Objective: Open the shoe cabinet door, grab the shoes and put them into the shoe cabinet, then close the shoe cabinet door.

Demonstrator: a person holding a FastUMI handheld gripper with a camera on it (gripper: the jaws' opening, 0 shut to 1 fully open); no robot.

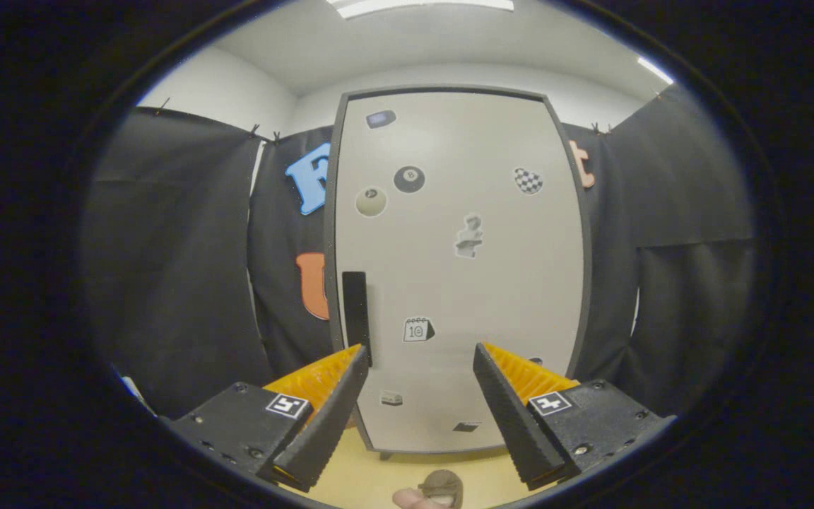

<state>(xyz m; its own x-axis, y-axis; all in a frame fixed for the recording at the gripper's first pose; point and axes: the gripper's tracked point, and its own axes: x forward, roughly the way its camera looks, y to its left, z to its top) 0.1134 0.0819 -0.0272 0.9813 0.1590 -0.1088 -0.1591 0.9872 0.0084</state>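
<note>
Gripper view is facing the shoe cabinet (460, 268) head-on, its pale door (499, 283) sitting shut and dotted with stickers, a dark vertical handle (355, 311) running down its left edge. Our gripper (421, 360) is hanging open, fingers spread wide and gripping nothing, the left fingertip lining up just beside that handle. Down on the yellowish floor (372, 481), between the fingers, a brownish shoe (442, 486) is peeking in, partly cut off.

An "8" marks the door's black ball sticker (409, 179).
</note>
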